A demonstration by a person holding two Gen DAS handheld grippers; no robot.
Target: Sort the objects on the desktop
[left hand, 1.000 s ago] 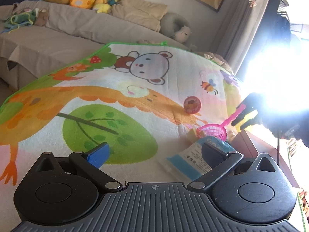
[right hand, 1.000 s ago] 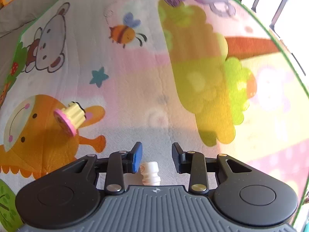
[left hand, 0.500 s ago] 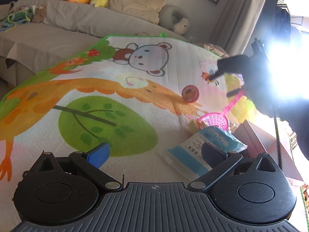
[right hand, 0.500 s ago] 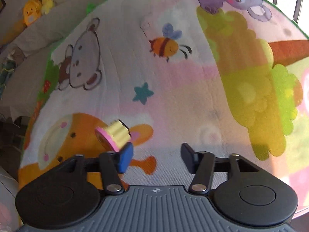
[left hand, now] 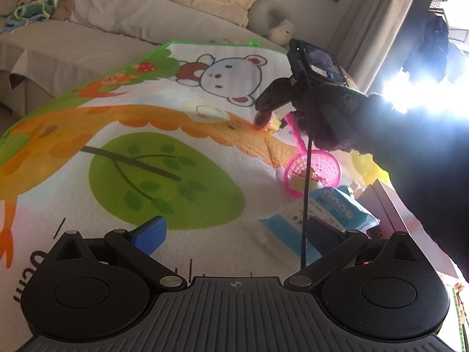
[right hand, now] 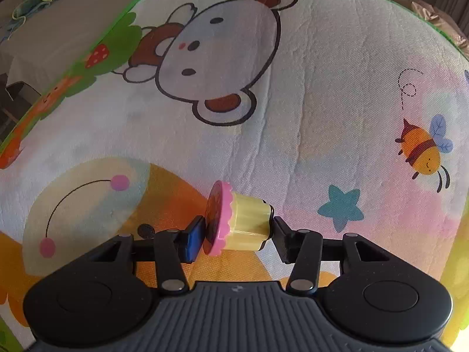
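A toy cupcake [right hand: 240,220], yellow cup with a pink frilled top, lies on its side on the cartoon play mat [right hand: 293,73]. My right gripper [right hand: 234,234] has its fingers on either side of it, touching or nearly touching its two ends. In the left wrist view the right gripper [left hand: 265,114] reaches down over the cupcake [left hand: 271,123] at the mat's middle right. My left gripper [left hand: 234,231] is open and empty, low over the mat, with a blue and white packet [left hand: 319,214] by its right finger.
A pink toy strainer [left hand: 316,170] holding a yellow piece lies right of the cupcake. A pink box [left hand: 392,205] sits at the mat's right edge. A sofa [left hand: 88,29] with plush toys stands behind the mat.
My right gripper swung left across the mat and came down around the cupcake, which now lies between its fingers. My left gripper stayed low and open, shifting slightly.
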